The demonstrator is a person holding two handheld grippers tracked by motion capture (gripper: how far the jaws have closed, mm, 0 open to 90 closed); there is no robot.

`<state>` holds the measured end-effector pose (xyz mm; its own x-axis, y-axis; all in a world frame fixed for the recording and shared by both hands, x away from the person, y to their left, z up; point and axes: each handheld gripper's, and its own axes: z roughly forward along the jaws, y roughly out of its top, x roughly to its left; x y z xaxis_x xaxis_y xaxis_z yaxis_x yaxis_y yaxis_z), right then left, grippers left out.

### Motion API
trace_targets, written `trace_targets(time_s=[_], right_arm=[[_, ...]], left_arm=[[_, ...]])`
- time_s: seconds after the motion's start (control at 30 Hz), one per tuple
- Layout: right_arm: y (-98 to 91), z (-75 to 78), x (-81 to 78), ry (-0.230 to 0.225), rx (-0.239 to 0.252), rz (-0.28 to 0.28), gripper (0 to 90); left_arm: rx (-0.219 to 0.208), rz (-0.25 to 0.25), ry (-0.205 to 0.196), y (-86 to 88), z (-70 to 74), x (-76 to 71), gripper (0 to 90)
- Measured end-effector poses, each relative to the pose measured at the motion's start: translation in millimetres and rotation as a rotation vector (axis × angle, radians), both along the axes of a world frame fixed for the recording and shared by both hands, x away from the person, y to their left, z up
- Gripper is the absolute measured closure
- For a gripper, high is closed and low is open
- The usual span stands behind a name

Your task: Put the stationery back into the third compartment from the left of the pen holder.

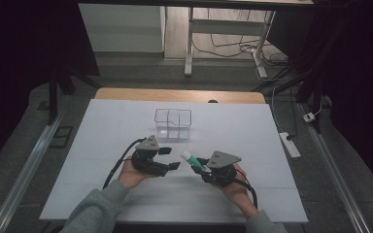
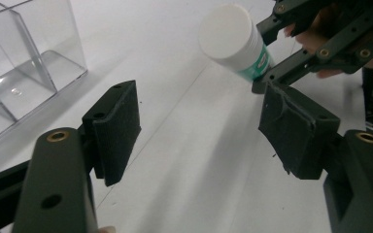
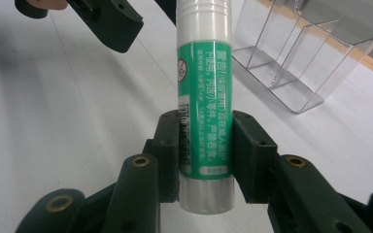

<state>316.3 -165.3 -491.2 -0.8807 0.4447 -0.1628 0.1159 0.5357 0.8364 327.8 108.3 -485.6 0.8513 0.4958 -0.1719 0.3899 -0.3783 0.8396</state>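
Your sleeves (image 1: pixel 94 206) came in nearest the camera in the high view, both forearms over the near edge of the white table (image 1: pixel 252 145). Your left hand (image 1: pixel 128 174) held the left gripper (image 1: pixel 169 158) with its jaws spread wide and nothing between them. In the left gripper view its two pads (image 2: pixel 119 128) stood well apart over bare table.

Your right hand (image 1: pixel 233 187) held the right gripper (image 1: pixel 201 165), jaws clamped on a glue stick (image 3: pixel 205 102). In the right gripper view the pads pressed both sides of the green label near the stick's lower end, and the white tube ran up and away past the fingertips. A short clear length of the stick showed below the pads.

In the high view the stick (image 1: pixel 193 159) pointed from the right fingertips toward the left gripper, its white end just beside the left jaws, not touching. The left gripper view showed that round white end (image 2: pixel 226 31) up beyond the right-hand pad, tilted, held off the table.

Beyond both sets of fingertips stood a clear plastic organizer (image 1: pixel 173 124), upright, with inner partitions. It sat well apart from the stick. From the left gripper view it lay past the left-hand pad (image 2: pixel 24 63).
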Motion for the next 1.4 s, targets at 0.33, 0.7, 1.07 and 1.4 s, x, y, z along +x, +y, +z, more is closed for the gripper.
trace_targets(time_s=[0.33, 0.7, 1.07, 1.4], right_arm=[[1.5, -0.7, -0.7, 0.023, 0.048, 0.004, 65.1], [5.2, -2.3, -3.0, 0.019, 0.09, 0.029, 65.1], [11.3, -7.8, -3.8, 0.002, 0.036, 0.04, 64.4], [-2.3, -7.2, 0.4, 0.068, 0.106, -0.02, 48.5]], left_arm=[[-0.105, -0.01, 0.027, -6.1, 2.1, 2.8, 30.0], [-0.107, -0.066, 0.027, -24.8, 3.3, 5.4, 46.6], [-0.105, -0.116, 0.029, -27.1, 8.3, 5.4, 63.6], [-0.104, -0.077, -0.004, -16.1, 16.2, 7.9, 63.9]])
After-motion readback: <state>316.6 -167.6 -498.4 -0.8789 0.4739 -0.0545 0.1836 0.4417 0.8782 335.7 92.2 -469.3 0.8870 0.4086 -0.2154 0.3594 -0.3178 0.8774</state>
